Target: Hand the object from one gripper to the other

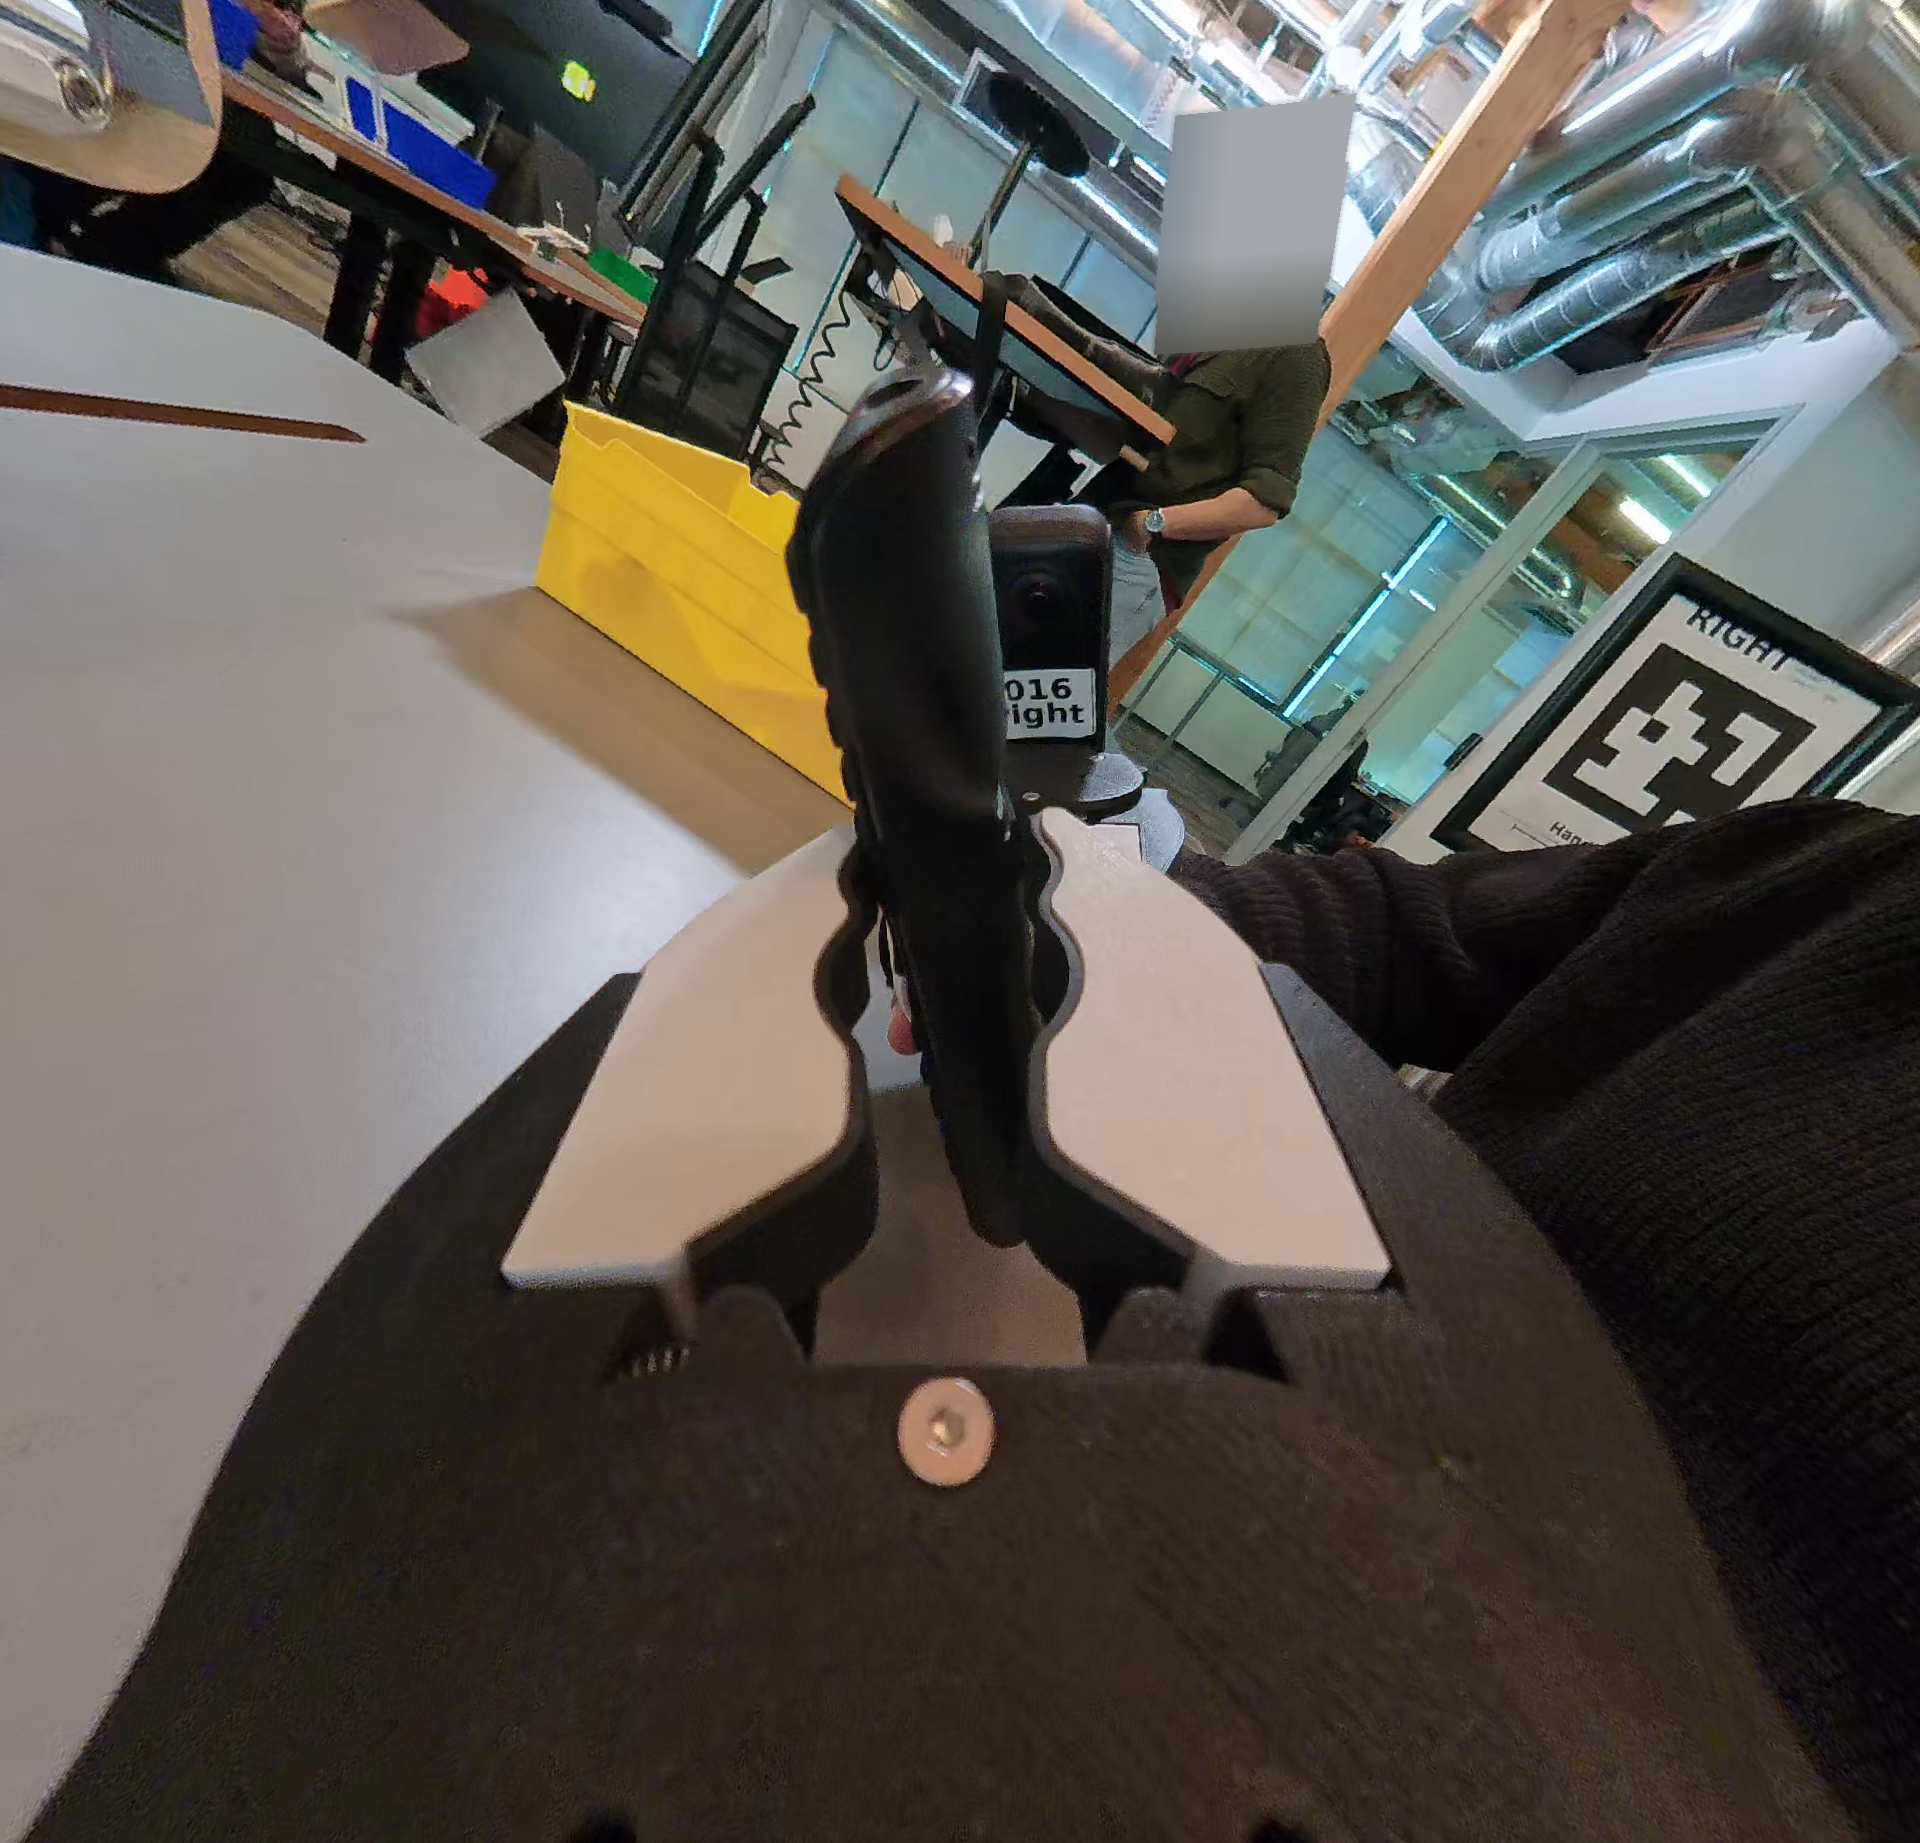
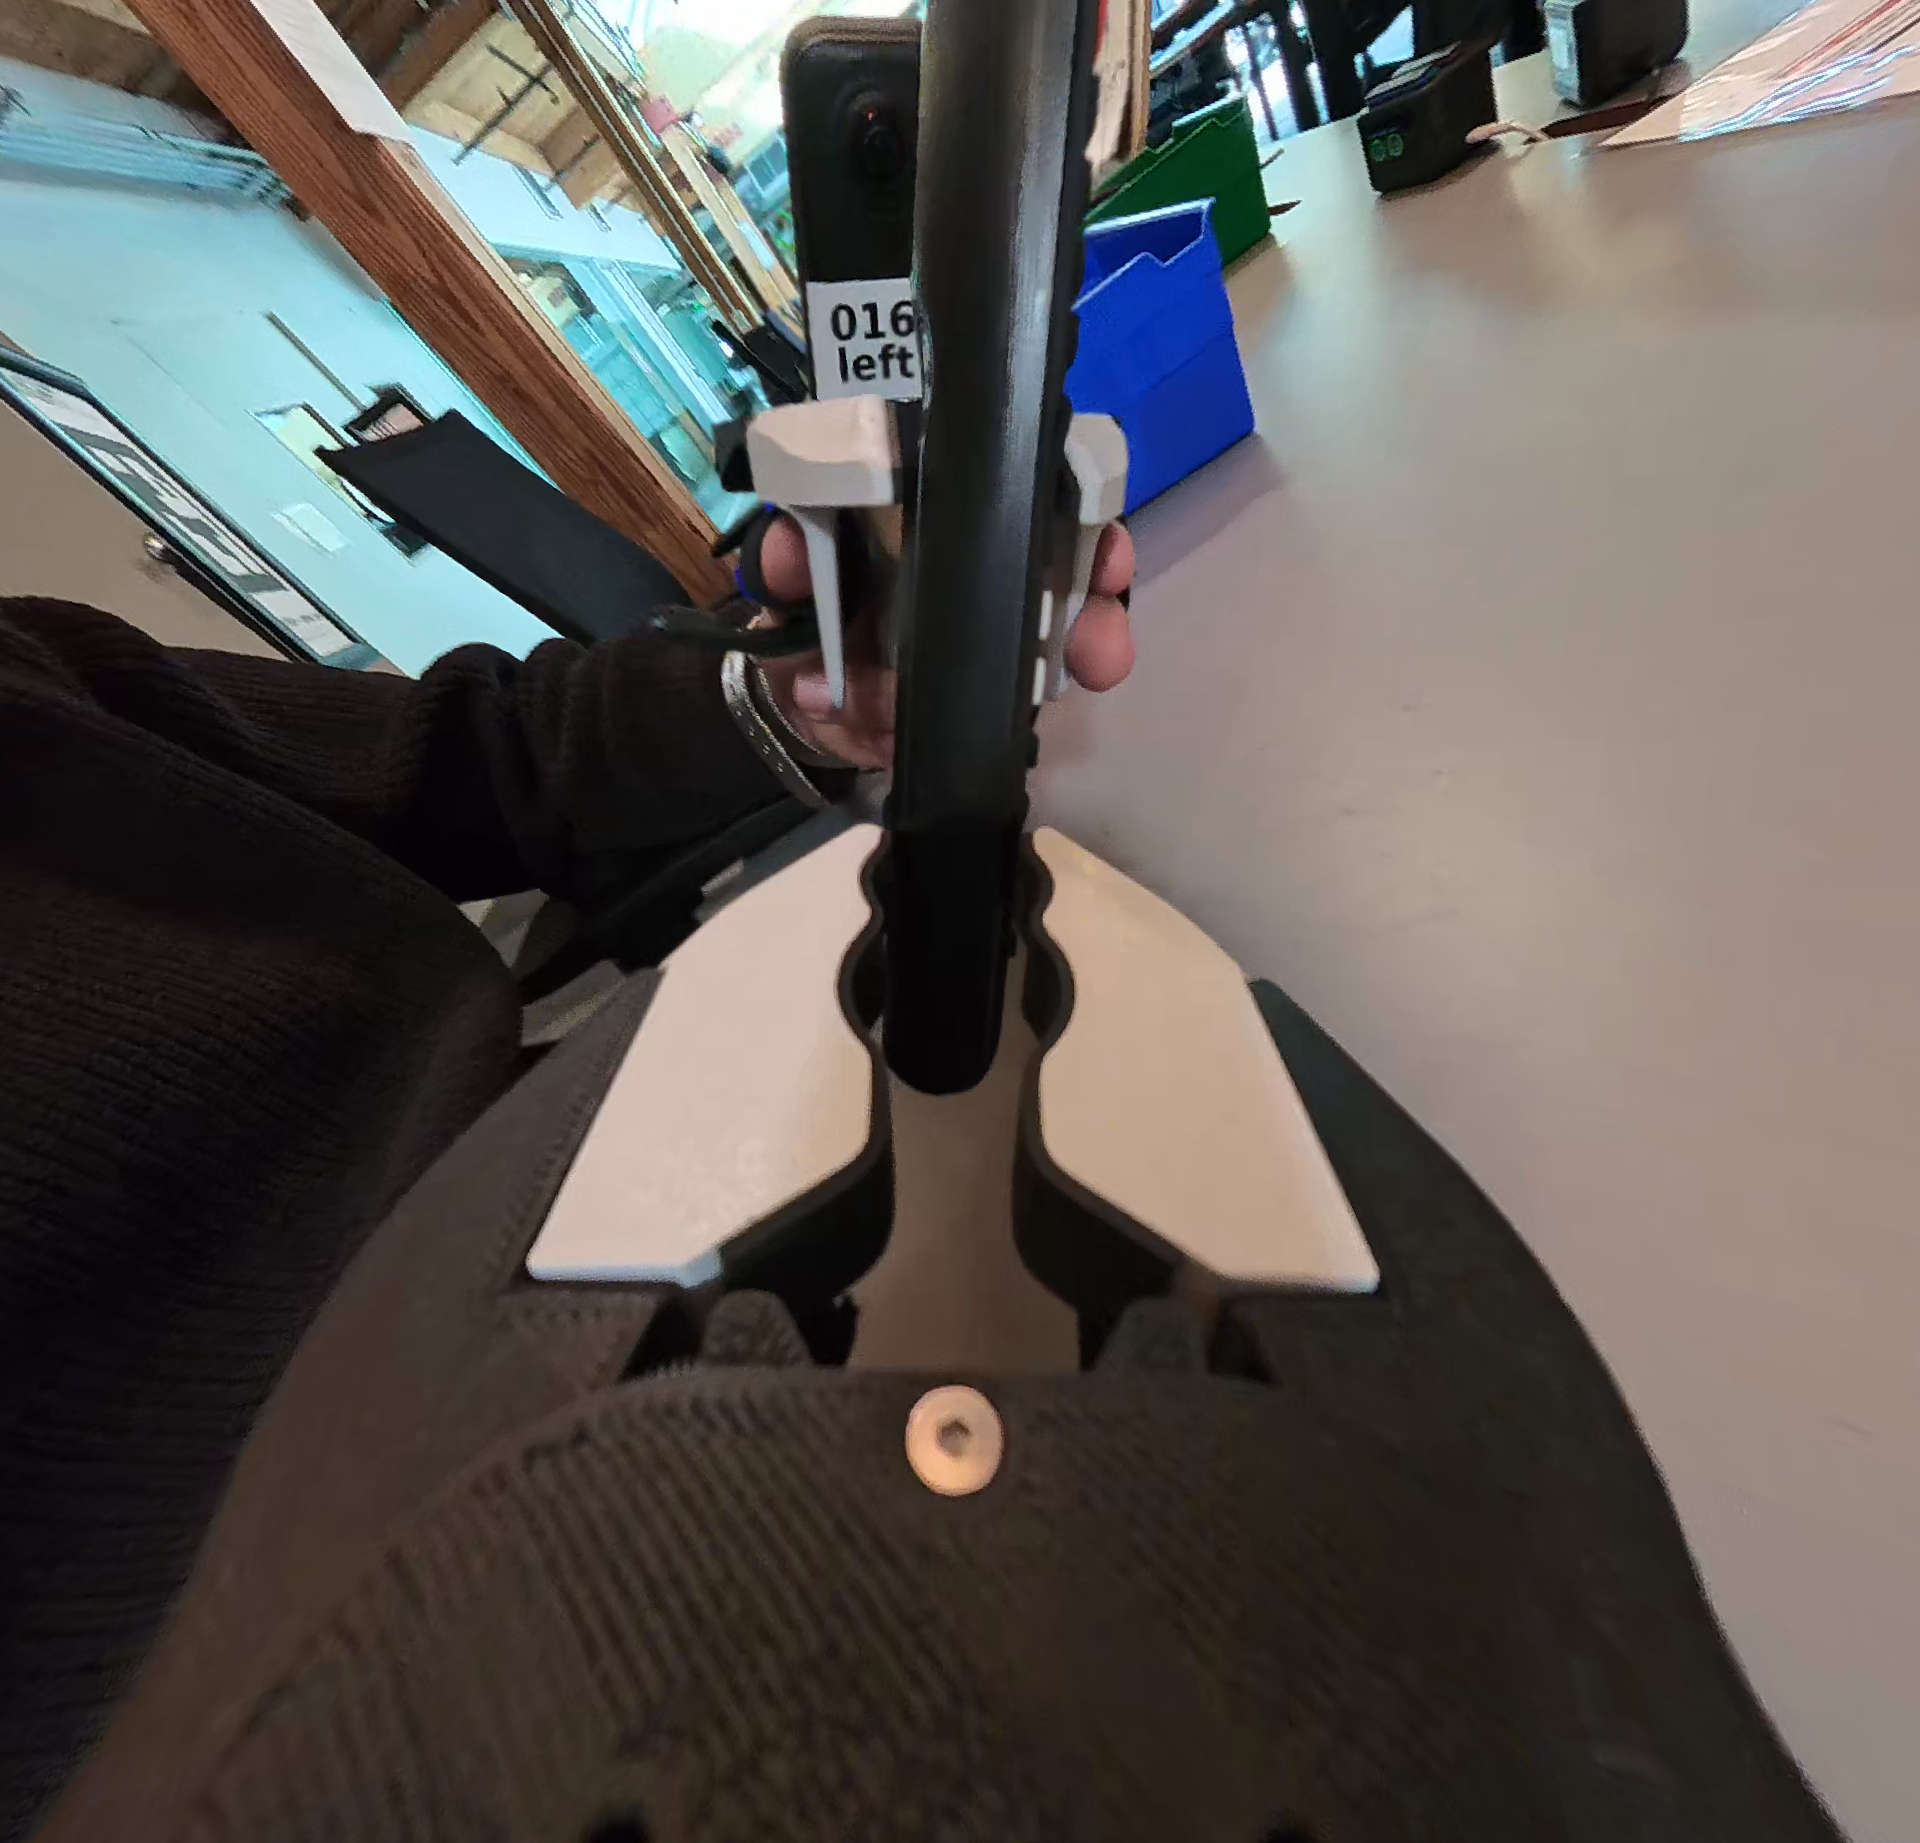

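A long black object like a remote control (image 1: 904, 650), seen edge-on, spans both grippers above the grey table (image 1: 260, 806). My right gripper (image 2: 951, 900) is shut on its near end (image 2: 940, 962), with both pads against its sides. My left gripper (image 1: 951, 889) stands around the same object with its jaws a little apart. In the right wrist view the left gripper (image 2: 961, 505) shows farther along the object, with a gap between one of its fingers (image 2: 826, 598) and the object. The right gripper's camera (image 1: 1044, 598) shows just behind the object in the left wrist view.
A yellow bin (image 1: 675, 567) stands on the table beyond the left gripper. A blue bin (image 2: 1164, 359) and a green bin (image 2: 1195, 172) stand behind the object in the right wrist view, with black devices (image 2: 1423, 120) farther back. A person (image 1: 1236, 422) stands by a far desk. My right fingertips sit around 6 centimetres from my left ones.
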